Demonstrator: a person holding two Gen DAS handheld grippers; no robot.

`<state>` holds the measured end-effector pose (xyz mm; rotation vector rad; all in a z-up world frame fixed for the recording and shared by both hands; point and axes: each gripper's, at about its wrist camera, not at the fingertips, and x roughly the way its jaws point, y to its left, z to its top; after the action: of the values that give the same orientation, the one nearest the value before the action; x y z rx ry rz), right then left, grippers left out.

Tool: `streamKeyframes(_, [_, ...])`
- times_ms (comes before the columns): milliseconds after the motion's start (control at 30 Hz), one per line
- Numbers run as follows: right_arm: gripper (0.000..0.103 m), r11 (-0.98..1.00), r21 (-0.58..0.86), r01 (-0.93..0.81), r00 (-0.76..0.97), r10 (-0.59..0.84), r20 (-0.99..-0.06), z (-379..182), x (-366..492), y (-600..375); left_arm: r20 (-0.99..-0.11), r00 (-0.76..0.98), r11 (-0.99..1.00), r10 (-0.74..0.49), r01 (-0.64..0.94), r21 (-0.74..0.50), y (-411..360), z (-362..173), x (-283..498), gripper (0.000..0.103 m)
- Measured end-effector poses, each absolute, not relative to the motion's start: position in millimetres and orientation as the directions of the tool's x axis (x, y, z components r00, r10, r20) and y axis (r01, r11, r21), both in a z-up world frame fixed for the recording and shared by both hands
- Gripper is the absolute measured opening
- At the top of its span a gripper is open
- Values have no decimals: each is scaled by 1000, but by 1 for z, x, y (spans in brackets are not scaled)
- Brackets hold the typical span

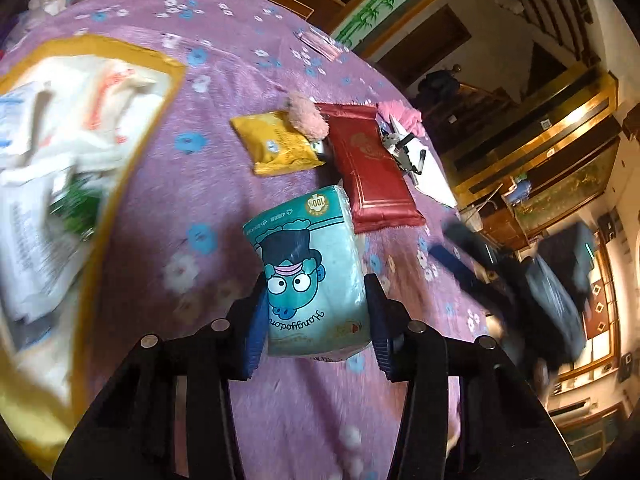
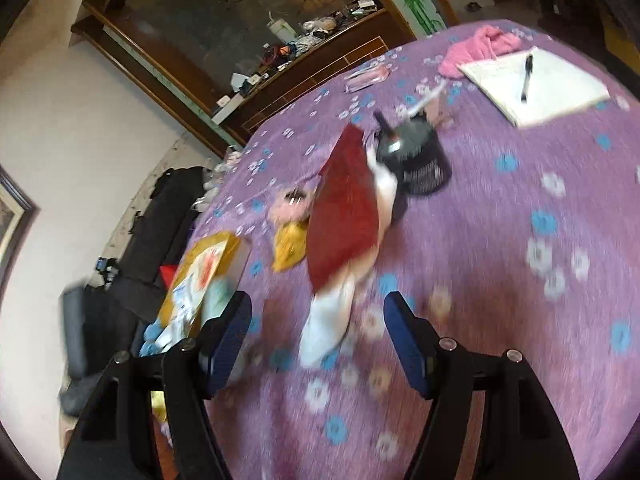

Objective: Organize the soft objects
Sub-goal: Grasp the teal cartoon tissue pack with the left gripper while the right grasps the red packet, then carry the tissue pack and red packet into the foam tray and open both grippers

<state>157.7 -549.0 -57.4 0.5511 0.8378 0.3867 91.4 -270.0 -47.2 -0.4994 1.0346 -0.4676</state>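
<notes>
Left wrist, teal tissue pack (image 1: 316,280), "100%" label

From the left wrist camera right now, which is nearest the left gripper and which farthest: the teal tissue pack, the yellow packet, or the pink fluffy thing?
1. Teal tissue pack: clamped in the left gripper.
2. Yellow packet: beyond it on the purple cloth, slightly left.
3. Pink fluffy thing: farthest, overlapping the packet's far right corner.
</notes>
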Motion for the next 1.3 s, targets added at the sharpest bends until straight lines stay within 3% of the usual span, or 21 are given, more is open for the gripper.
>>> streamKeyframes(300, [66, 865, 500, -32, 593, 419, -688, -69, 230, -539, -682, 535, 849, -498, 141, -509, -238, -22, 56, 44])
streamKeyframes(367, [45, 882, 470, -22, 585, 393, -709, -73, 227, -532, -685, 538, 853, -491, 138, -503, -234, -21, 55, 44])
streamKeyframes(667, [18, 889, 457, -10, 629, 361, -688, -64, 194, -513, -678, 552, 849, -486, 115, -515, -214, -24, 48, 44])
streamKeyframes(1067, [14, 843, 535, -58, 704, 414, -577, -39, 137, -512, -670, 582, 854, -460, 84, -513, -191, -13, 22, 44])
streamKeyframes(1300, [13, 850, 520, -80, 706, 417, -572, -34, 119, -511, -677, 563, 851, -474, 95, -516, -197, -14, 24, 44])
